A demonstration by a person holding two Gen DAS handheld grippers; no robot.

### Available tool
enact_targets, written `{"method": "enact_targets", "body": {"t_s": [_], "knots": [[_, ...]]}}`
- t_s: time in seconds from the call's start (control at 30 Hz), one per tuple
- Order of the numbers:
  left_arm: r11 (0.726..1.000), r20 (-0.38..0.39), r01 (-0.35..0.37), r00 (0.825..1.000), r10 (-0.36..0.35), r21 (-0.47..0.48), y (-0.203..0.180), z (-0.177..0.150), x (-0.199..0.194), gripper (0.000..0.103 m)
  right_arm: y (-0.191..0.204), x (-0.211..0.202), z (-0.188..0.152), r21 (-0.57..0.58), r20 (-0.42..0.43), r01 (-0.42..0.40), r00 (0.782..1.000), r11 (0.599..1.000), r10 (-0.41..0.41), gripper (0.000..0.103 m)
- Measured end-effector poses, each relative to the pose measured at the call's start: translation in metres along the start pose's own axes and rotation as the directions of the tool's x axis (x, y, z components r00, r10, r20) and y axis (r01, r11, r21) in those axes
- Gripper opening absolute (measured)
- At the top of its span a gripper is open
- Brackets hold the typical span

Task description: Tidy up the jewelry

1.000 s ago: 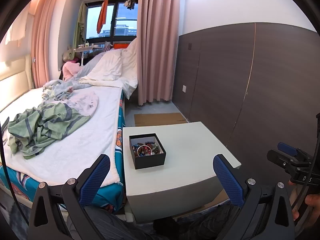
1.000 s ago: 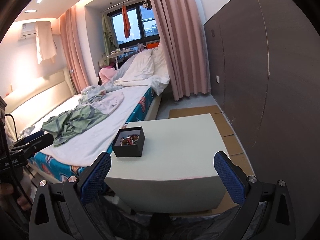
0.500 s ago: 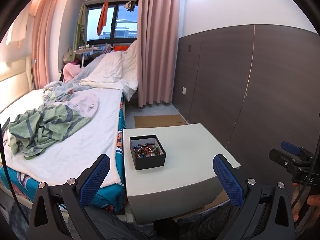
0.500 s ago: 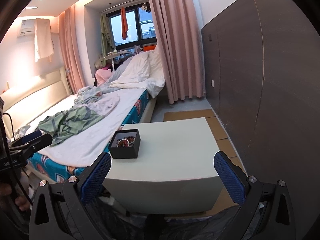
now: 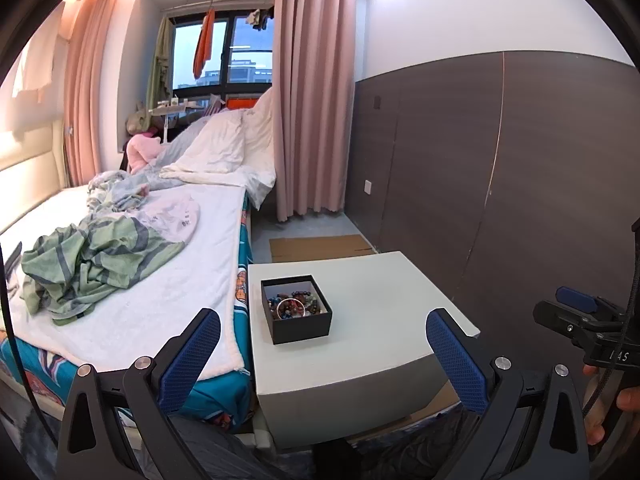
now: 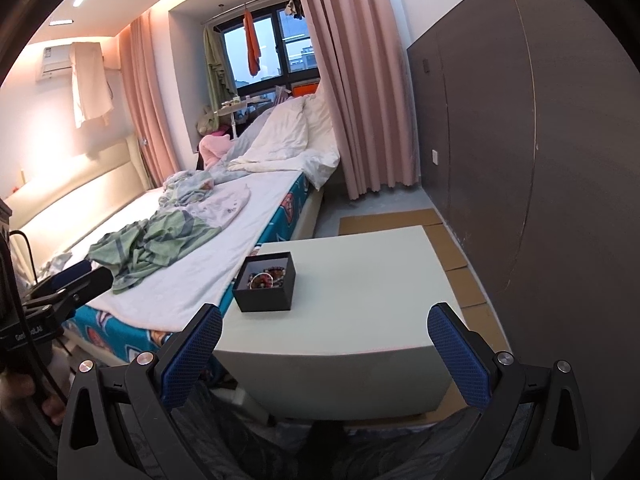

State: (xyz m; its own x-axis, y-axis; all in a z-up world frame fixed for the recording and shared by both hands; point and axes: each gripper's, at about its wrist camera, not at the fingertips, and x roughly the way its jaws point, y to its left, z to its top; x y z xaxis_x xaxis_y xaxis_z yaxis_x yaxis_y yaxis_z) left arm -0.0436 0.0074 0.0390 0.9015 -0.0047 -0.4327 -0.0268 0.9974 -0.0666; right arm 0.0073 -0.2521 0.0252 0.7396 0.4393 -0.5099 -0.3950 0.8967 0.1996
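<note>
A small black open box [image 5: 297,308] [image 6: 265,286] sits near the left edge of a white bedside table [image 5: 372,320] [image 6: 360,292]. Inside lies a heap of beaded jewelry [image 5: 294,305] [image 6: 265,275] with a silver ring-shaped bangle on top. My left gripper [image 5: 324,354] hangs open in front of the table, well short of the box, nothing between its blue pads. My right gripper [image 6: 326,354] is also open and empty, held before the table's near edge. Each gripper shows at the side of the other's view.
A bed [image 5: 132,280] with a white blanket and crumpled green striped clothes [image 5: 88,260] stands left of the table. A dark panelled wall [image 5: 500,184] runs along the right. Cardboard sheets [image 6: 400,216] lie on the floor behind the table. Pink curtains [image 5: 312,100] hang beyond.
Both views have tilted and shifted slightly, so the table and box sit a little lower in frame. Both grippers stay open and empty.
</note>
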Motion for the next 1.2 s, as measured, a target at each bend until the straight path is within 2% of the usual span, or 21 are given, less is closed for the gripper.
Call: {"method": "enact_targets", "body": {"t_s": [0.8, 1.2], "knots": [[1.0, 0.011, 0.004, 1.0, -0.004, 0.013, -0.007, 0.0, -0.005, 0.103, -0.004, -0.001, 0.003, 0.014, -0.018, -0.007, 1.0, 1.0, 0.007, 0.103], [1.0, -0.013, 0.008, 1.0, -0.008, -0.01, 0.009, 0.002, 0.019, 0.102, -0.002, 0.025, 0.005, 0.02, -0.046, -0.002, 0.999, 1.0, 0.003, 0.103]]}}
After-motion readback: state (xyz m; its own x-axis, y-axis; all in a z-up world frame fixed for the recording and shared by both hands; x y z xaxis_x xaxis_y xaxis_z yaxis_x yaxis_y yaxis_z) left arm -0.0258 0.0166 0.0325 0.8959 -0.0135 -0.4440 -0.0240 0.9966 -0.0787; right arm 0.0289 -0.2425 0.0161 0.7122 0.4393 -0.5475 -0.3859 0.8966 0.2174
